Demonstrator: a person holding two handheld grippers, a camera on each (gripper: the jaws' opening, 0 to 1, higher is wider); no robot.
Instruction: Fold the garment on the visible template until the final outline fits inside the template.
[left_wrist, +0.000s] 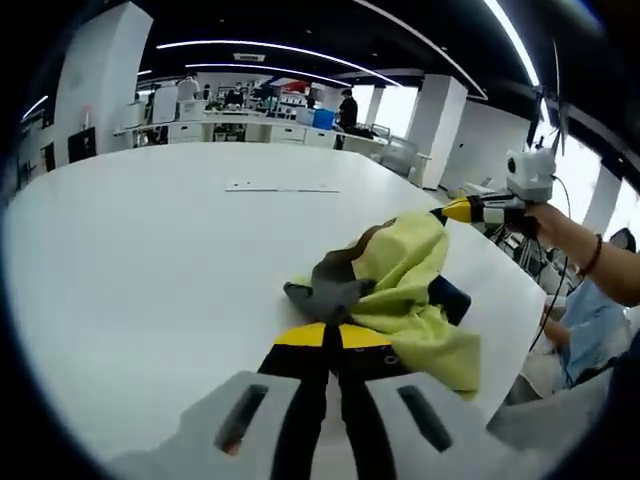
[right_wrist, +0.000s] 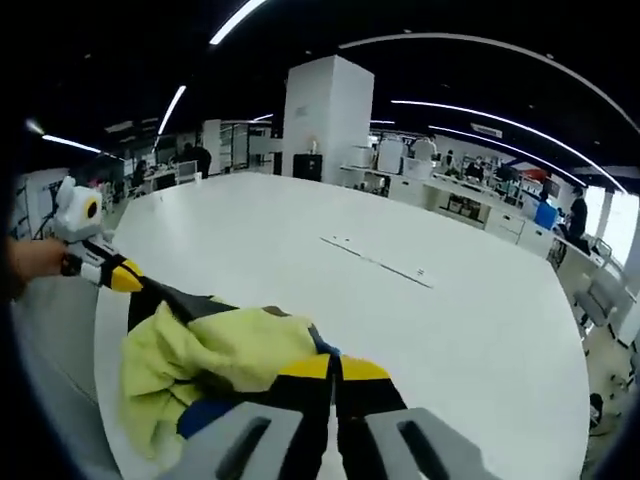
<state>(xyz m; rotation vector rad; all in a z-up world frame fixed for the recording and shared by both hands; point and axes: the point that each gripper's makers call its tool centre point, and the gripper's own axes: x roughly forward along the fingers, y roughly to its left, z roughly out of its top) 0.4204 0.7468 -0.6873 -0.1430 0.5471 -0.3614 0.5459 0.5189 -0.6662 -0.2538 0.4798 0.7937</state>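
A crumpled garment (left_wrist: 405, 285) of yellow-green, grey and navy cloth lies bunched near the white table's (left_wrist: 150, 280) right edge. My left gripper (left_wrist: 332, 335) is shut on its grey near end, yellow tips pressed together. Coming in from the right, the right gripper (left_wrist: 452, 211) pinches the garment's far yellow corner and holds it up. In the right gripper view, the right gripper (right_wrist: 335, 368) is shut on the garment (right_wrist: 215, 355). Across it, the left gripper (right_wrist: 130, 280) grips the dark end. A thin line of faint marks (left_wrist: 282, 187) (right_wrist: 375, 260) crosses the table farther off.
The table's edge (right_wrist: 100, 330) runs close beside the garment, with floor beyond. A person's forearm (left_wrist: 585, 250) and a hand (right_wrist: 30, 262) hold the grippers. Desks, pillars and people (left_wrist: 345, 105) stand in the office behind.
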